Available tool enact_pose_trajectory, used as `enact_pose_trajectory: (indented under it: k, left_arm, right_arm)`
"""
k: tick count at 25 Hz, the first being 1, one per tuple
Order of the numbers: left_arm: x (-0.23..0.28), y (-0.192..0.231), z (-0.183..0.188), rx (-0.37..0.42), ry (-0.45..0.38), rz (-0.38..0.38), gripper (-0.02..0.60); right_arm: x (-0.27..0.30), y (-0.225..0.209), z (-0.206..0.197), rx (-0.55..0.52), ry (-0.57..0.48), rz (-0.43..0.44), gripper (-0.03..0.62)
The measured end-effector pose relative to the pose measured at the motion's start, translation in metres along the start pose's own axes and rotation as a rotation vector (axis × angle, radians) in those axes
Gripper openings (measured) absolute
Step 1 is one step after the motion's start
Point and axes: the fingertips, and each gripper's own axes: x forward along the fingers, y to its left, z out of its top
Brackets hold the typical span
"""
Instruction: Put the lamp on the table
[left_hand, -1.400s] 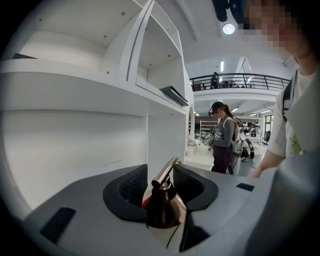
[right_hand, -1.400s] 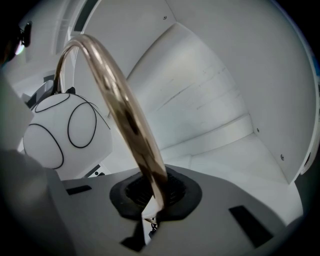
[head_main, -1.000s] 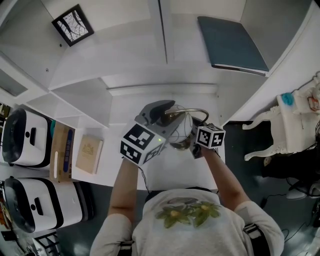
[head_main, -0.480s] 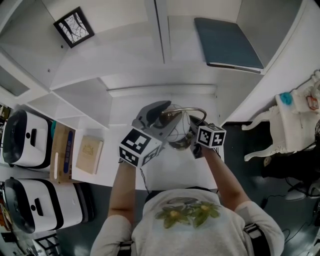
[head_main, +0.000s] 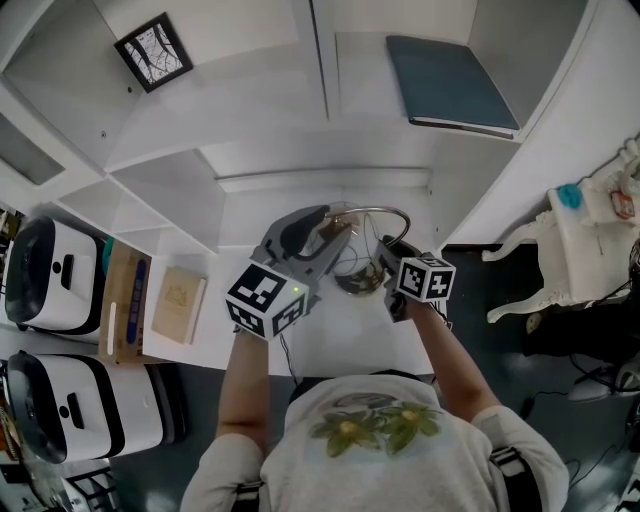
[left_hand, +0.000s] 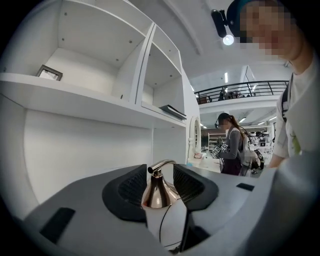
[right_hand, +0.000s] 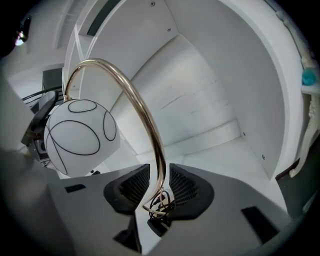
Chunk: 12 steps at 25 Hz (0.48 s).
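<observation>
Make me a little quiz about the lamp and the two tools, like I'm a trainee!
1. True or false: the left tool holds nothing.
2. Which part of the lamp stands between the right tool's jaws? A: its round globe. B: its curved gold arm. C: a plug.
3. Fill the gap: the dark flat book lies on a white ___.

Key
1. False: its jaws are shut on the lamp's gold cone.
2. B.
3. shelf.
</observation>
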Motion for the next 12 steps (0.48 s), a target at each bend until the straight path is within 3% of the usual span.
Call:
enact_pose_trajectory:
  k: [4, 8, 12]
  left_arm:
    - [-0.015, 0.007, 0.001, -0.027, -0.019, 0.055, 0.17]
    - [-0.026, 0.009, -0.005, -0.044, -0.008, 0.086, 0.169]
    - [-0.035, 0.008, -0.015, -0.06, 0.019, 0.122, 0.121]
  right_arm:
    - [-0.013, 0.002, -0.003, 0.002, -0.015, -0.021, 0.114]
    - [-0.033, -0.002, 0.004, 0.024, -0.064, -0.097, 0.112]
    - [-0.05, 0.002, 0.006, 0.074, -0.11, -0.109, 0.073]
